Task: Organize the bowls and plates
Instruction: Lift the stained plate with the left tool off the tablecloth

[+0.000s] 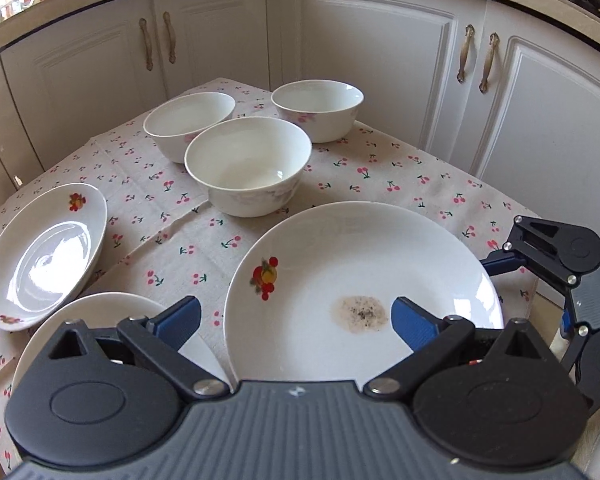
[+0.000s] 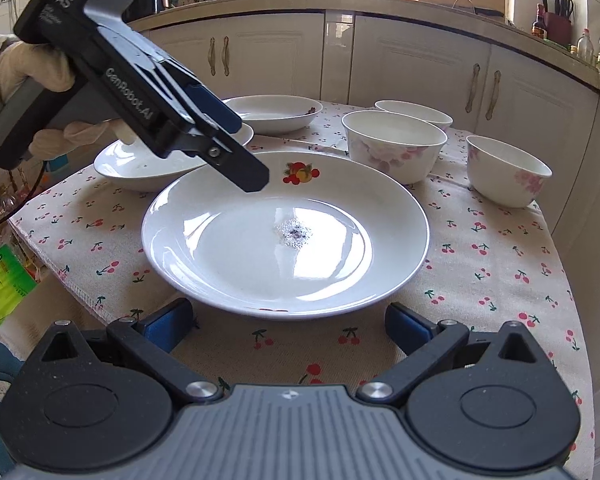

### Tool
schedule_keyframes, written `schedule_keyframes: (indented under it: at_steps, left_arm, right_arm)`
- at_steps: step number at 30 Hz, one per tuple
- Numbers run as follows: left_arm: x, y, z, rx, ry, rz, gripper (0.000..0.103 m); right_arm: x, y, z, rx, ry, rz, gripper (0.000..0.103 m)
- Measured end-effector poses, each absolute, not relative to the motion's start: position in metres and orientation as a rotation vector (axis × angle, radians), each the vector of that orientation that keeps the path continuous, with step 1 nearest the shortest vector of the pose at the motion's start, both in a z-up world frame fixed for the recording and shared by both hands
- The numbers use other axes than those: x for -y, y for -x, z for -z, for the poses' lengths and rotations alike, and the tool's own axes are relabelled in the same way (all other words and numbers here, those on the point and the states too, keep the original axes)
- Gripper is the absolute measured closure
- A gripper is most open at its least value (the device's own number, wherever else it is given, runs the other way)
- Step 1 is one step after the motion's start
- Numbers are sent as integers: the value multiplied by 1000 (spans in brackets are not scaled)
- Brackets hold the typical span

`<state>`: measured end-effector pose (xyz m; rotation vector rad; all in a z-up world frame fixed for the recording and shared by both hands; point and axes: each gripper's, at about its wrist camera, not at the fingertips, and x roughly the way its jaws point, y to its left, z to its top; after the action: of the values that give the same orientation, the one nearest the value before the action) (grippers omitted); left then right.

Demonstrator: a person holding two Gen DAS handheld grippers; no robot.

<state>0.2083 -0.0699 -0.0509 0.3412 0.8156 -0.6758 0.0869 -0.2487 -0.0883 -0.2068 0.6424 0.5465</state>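
A large white plate [image 1: 364, 280] with a fruit print and a dirty spot lies on the cherry-print tablecloth; it also shows in the right wrist view [image 2: 284, 236]. My left gripper [image 1: 296, 320] is open and empty, hovering over this plate's near-left rim; it appears from the side in the right wrist view [image 2: 236, 148]. My right gripper [image 2: 288, 322] is open and empty just in front of the plate's near edge, and shows at the plate's right [image 1: 556, 256]. Two smaller plates [image 1: 44, 252] [image 1: 100, 320] lie left. Three white bowls [image 1: 248, 164] [image 1: 188, 124] [image 1: 318, 108] stand behind.
White cabinet doors [image 1: 380, 52] surround the small table closely. The tablecloth edge [image 2: 72, 284] drops off at the left, with a green packet [image 2: 4, 280] below. The counter [image 2: 420, 4] behind carries bottles and utensils.
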Motion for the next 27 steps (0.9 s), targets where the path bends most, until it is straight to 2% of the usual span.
schedule_keyframes:
  at_steps: [10, 14, 27]
  left_arm:
    - [86, -247, 68, -949, -389, 762, 5]
    - [90, -252, 73, -991, -378, 791, 13]
    - [98, -261, 77, -1028, -394, 819, 13]
  right_arm:
    - [246, -93, 88, -655, 205, -549, 0]
    - [244, -94, 88, -655, 210, -554, 0]
    - [245, -96, 88, -646, 219, -580, 0]
